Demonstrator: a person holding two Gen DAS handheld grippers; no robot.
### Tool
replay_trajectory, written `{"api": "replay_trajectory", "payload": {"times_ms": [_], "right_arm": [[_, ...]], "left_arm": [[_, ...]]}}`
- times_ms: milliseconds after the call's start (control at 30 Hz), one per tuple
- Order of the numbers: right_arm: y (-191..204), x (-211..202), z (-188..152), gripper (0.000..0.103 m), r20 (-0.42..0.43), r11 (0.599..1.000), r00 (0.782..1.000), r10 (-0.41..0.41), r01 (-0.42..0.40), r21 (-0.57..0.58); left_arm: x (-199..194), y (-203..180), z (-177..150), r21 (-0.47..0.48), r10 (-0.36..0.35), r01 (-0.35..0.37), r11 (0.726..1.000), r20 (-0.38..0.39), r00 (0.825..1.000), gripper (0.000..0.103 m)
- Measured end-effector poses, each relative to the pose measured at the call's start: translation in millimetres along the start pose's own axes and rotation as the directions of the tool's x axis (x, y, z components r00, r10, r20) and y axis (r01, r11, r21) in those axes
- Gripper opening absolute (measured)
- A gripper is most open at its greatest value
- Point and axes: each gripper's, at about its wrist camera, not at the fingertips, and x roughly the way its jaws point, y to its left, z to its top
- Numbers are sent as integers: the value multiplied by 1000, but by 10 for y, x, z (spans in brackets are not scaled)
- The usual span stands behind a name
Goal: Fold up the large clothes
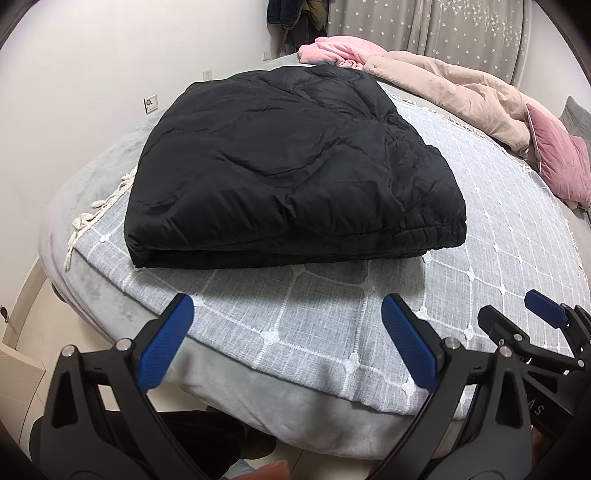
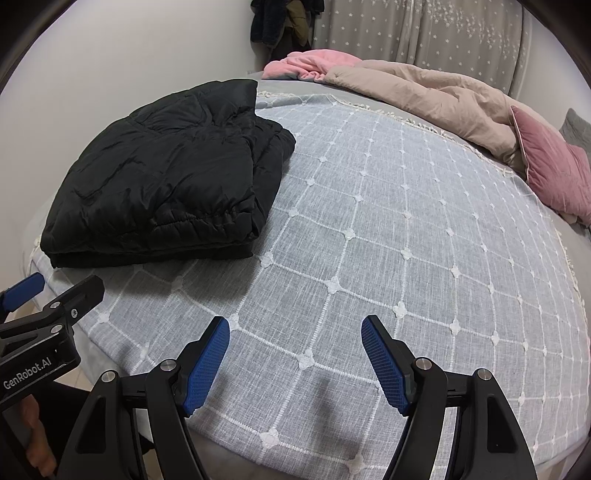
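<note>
Left wrist view: left gripper (image 1: 286,321) spread wide, empty, level over bed edge | right gripper (image 2: 295,345) likewise spread, empty, alongside | black jacket (image 1: 291,166) folded on grey checked bedspread (image 2: 406,240), ahead, untouched.

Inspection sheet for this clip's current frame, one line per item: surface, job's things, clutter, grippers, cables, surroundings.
Surface: bed with a grey checked throw over a plain grey cover.
Job's things: black padded jacket, folded into a flat stacked rectangle, resting on the throw near the bed's left edge.
Clutter: beige duvet, pink blanket and pink pillow bunched at the far side.
Grippers: left gripper open, empty, short of the jacket; right gripper open, empty, over bare throw.
Cables: nothing seen.
Surroundings: white wall with sockets, star-patterned curtain, dark clothes hanging in the corner.
</note>
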Motion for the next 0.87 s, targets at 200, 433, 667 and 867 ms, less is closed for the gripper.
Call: {"api": "replay_trajectory", "payload": {"times_ms": [200,433,667,867], "right_arm": [[10,7,0,75,-2,1000,1000,-1,1,1],[11,13,-2,75,-2,1000,1000,0,0,0],[15,11,1,75,-2,1000,1000,-1,1,1],[67,15,-3,75,4,999,1000,30,-30,-10]], "left_arm": [[1,13,8,0,0,0,1000,0,1000,101],[-1,9,6,0,2,-2,1000,0,1000,101],[4,6,6,4,2,-2,1000,-3,1000,101],[32,-25,3,18,5,-5,1000,-2,1000,101]]}}
